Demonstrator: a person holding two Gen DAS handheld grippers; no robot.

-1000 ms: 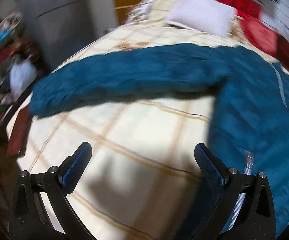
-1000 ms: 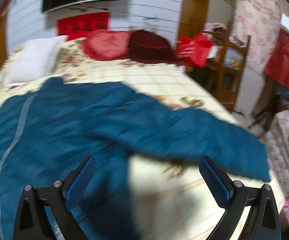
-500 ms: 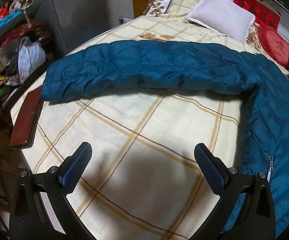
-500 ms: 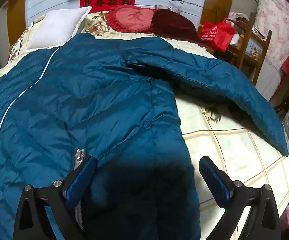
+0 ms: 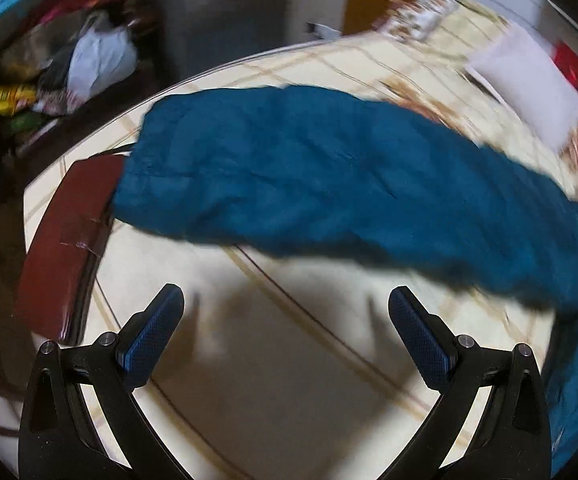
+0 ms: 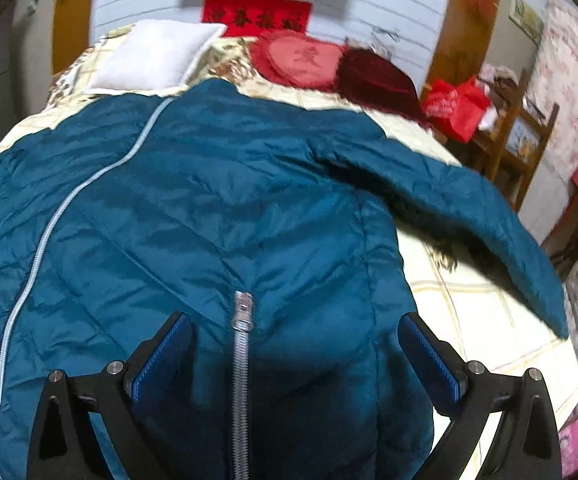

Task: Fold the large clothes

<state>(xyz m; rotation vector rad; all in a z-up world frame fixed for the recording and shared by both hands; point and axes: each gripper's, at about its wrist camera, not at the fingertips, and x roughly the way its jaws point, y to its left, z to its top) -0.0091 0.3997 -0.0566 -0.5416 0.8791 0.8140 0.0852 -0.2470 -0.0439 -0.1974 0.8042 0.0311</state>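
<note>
A teal quilted jacket [image 6: 217, 200] lies spread flat on the bed with its front up and a pale front zipper [image 6: 49, 232] running down it. Its right sleeve [image 6: 489, 220] stretches out toward the bed's right side. My right gripper [image 6: 295, 344] is open above the jacket's lower body, its fingers on either side of a silver pocket zipper [image 6: 241, 344]. In the left wrist view the other sleeve [image 5: 309, 172] lies across the bed, its cuff [image 5: 137, 184] near the left edge. My left gripper [image 5: 285, 328] is open over bare bedspread just short of that sleeve.
The bed has a cream plaid bedspread [image 5: 281, 380]. A white pillow [image 6: 153, 60] and red cushions [image 6: 301, 60] lie at the head. A dark red footboard [image 5: 65, 240] edges the bed's left; bags and clutter [image 5: 89, 64] beyond it. A wooden shelf with a red bag [image 6: 461, 108] stands right.
The left gripper has moved closer to the sleeve and its cuff. The right gripper has come forward and down over the jacket body, so the pocket zipper now sits between its fingers. Both stay open.
</note>
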